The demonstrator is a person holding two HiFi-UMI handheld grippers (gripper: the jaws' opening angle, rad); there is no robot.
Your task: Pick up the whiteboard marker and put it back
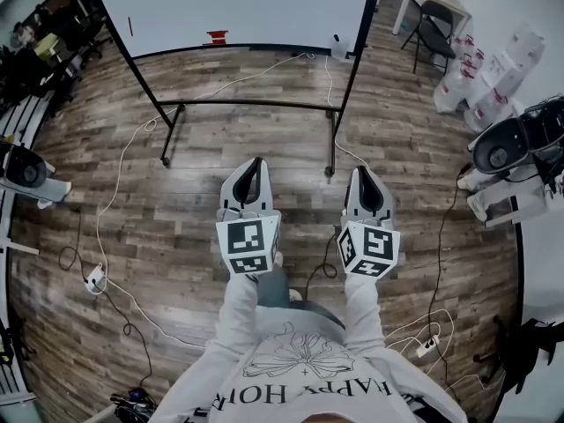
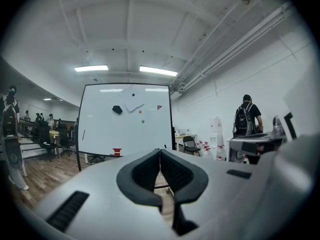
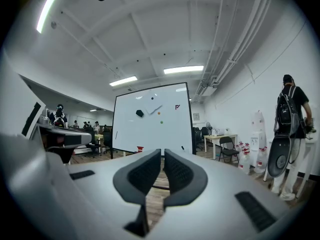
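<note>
In the head view we hold both grippers side by side, level, above the plank floor (image 1: 176, 201). The left gripper (image 1: 257, 162) and the right gripper (image 1: 363, 172) each have their jaws together, with nothing in them. Far ahead, well apart from the tips, the whiteboard (image 1: 238, 7) stands on a black stand (image 1: 256, 104) whose feet reach toward us. A slim dark stick that looks like the whiteboard marker (image 1: 130, 26) sits upright on the board's left part. A red item (image 1: 216, 36) lies at the board's lower edge. The floor up to the stand lies open, crossed only by white cables (image 1: 123, 166) looping at the left and between the feet. White jugs (image 1: 480, 73), a folding chair (image 1: 432, 29) and dark equipment (image 1: 511, 144) crowd the right. More gear (image 1: 26, 170) hems the left.

In the left gripper view the left gripper (image 2: 160, 153) shows its jaws meeting at the tips. The whiteboard (image 2: 127, 119) is straight beyond, with the whiteboard marker (image 2: 83, 134) by its left edge. A person with a backpack (image 2: 248, 119) stands at the right.

In the right gripper view the right gripper (image 3: 163, 154) has its jaws closed to a sliver, and they are empty. The whiteboard (image 3: 152, 116) is ahead, with the whiteboard marker (image 3: 116, 134) near its left edge. The person (image 3: 292, 111) stands nearer, at the right.
</note>
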